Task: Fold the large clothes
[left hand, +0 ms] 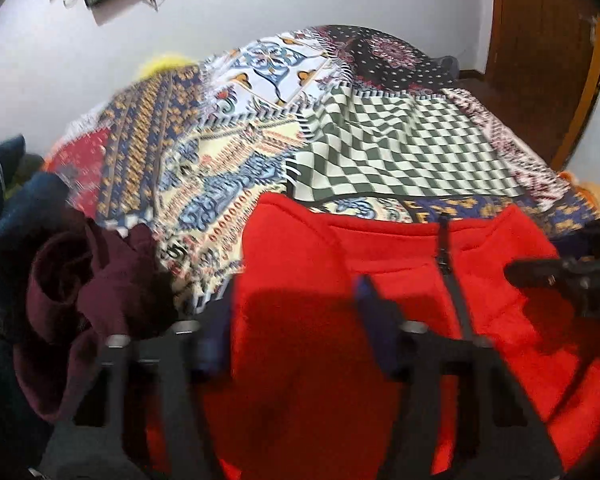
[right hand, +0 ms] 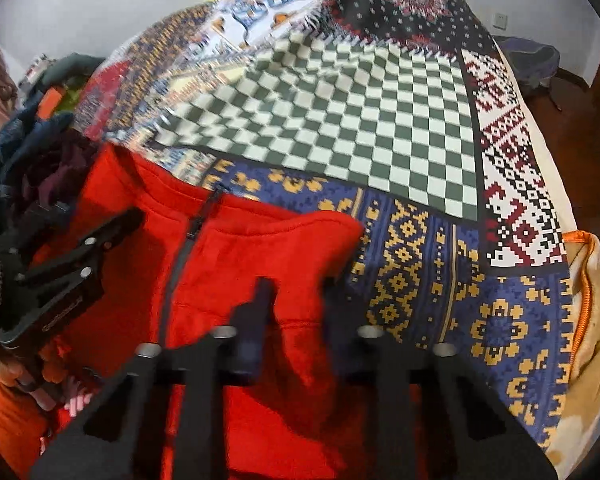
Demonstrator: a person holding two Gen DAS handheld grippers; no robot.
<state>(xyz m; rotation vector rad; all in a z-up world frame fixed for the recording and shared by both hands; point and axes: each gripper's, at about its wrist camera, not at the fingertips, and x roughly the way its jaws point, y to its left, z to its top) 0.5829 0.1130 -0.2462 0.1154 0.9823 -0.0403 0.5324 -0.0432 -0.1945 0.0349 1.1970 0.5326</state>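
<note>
A red zip-up fleece jacket [left hand: 340, 280] lies flat on the patterned bedspread [left hand: 380, 152], collar towards the far side, dark zipper [left hand: 446, 256] down its middle. My left gripper [left hand: 292, 308] is open, its fingers hovering over the jacket's left half. My right gripper [right hand: 296, 304] is open above the jacket [right hand: 240, 272] near its right shoulder edge. The right gripper also shows at the right edge of the left wrist view [left hand: 560, 276], and the left gripper shows at the left of the right wrist view [right hand: 80, 256].
A pile of clothes lies left of the jacket: a maroon garment [left hand: 84, 280] and blue denim [left hand: 4, 208]. A cream and orange garment [right hand: 588, 320] lies at the bed's right edge. A white wall and wooden door [left hand: 540, 40] stand beyond the bed.
</note>
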